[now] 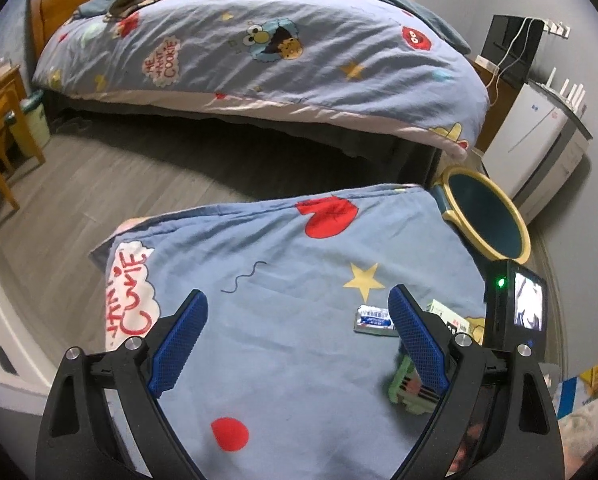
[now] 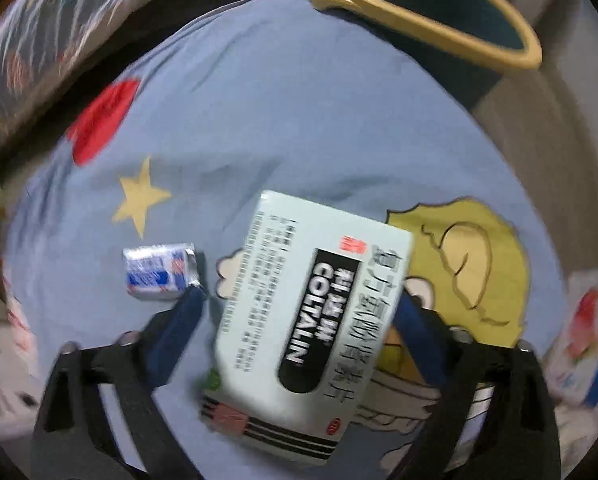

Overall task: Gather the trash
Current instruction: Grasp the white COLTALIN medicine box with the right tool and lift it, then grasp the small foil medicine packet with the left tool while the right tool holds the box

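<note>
Two pieces of trash lie on the cartoon-print cloth (image 1: 283, 280) covering the counter as my left claw (image 1: 299, 344) hovers above it, fingers spread wide and holding nothing; a small foil wrapper (image 1: 373, 318) sits just beside its right finger, and the yellow-rimmed bin (image 1: 487, 216) stands off the cloth's far corner, its visible interior bare. Seen from the right wrist, my right claw (image 2: 299, 332) straddles the pale medicine box (image 2: 299, 328), fingers apart on either side, not yet closed on it as far as I can tell through the blur. The wrapper (image 2: 159, 272) lies near the left finger. Both pieces remain to collect, I judge.
</note>
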Demonstrator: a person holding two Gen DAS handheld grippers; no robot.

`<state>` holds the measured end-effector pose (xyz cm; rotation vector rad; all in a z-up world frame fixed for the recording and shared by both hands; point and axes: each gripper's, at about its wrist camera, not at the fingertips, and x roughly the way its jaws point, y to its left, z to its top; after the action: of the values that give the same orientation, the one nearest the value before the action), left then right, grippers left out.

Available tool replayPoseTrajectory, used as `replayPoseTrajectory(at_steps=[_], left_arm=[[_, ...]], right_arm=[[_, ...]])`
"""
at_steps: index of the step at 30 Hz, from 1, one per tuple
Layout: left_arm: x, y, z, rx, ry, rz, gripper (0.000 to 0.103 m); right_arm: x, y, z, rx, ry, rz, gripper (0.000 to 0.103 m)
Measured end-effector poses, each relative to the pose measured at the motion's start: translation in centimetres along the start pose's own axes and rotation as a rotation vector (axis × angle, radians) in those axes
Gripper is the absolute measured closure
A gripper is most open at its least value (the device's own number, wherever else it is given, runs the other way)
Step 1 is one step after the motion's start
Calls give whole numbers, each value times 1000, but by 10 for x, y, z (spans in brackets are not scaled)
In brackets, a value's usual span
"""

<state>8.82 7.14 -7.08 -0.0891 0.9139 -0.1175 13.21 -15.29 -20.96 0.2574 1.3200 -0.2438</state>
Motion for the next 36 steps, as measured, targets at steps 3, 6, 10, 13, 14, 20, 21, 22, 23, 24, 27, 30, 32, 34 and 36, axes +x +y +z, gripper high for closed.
replayPoseTrajectory(at_steps=[3,6,10,13,14,20,21,22,23,24,27,30,32,34,36], left_arm=[[7,-4,0,10,17,12,12],[15,-12,-1,28,31,29,12],[23,-27,-2,67,44,52,12],[29,-37,-3,90,50,60,12],[32,-40,-3,99,53,64,12],[52,-62,-5,151,74,91,12],[56,-65,-5,158,80,93,12],[62,-69,-6,166,91,96,12],[67,-71,-7,170,102,98,12],[72,-74,-9,171,114,99,12],[93,-81,-17,172,162,87,12],[117,-91,-29,195,208,88,12],[126,-95,-35,207,224,87,12],[134,-100,-40,225,235,76,12],[139,-104,-43,244,239,70,12]], right_arm=[[-3,-6,2,-56,-1,24,27],[-15,-19,10,-64,-12,57,27],[-44,-37,31,-99,-49,84,27],[-78,-50,54,-147,-103,100,27],[-86,-52,58,-167,-118,100,27],[-118,-72,71,-252,-200,133,27],[-114,-76,73,-242,-196,156,27],[-111,-79,75,-227,-181,180,27],[-105,-80,80,-204,-156,212,27],[-100,-77,82,-191,-143,232,27],[-98,-71,89,-226,-149,232,27],[-98,-69,93,-255,-148,235,27],[-100,-69,96,-265,-154,243,27],[-101,-69,97,-276,-161,246,27],[-103,-67,98,-288,-164,256,27]])
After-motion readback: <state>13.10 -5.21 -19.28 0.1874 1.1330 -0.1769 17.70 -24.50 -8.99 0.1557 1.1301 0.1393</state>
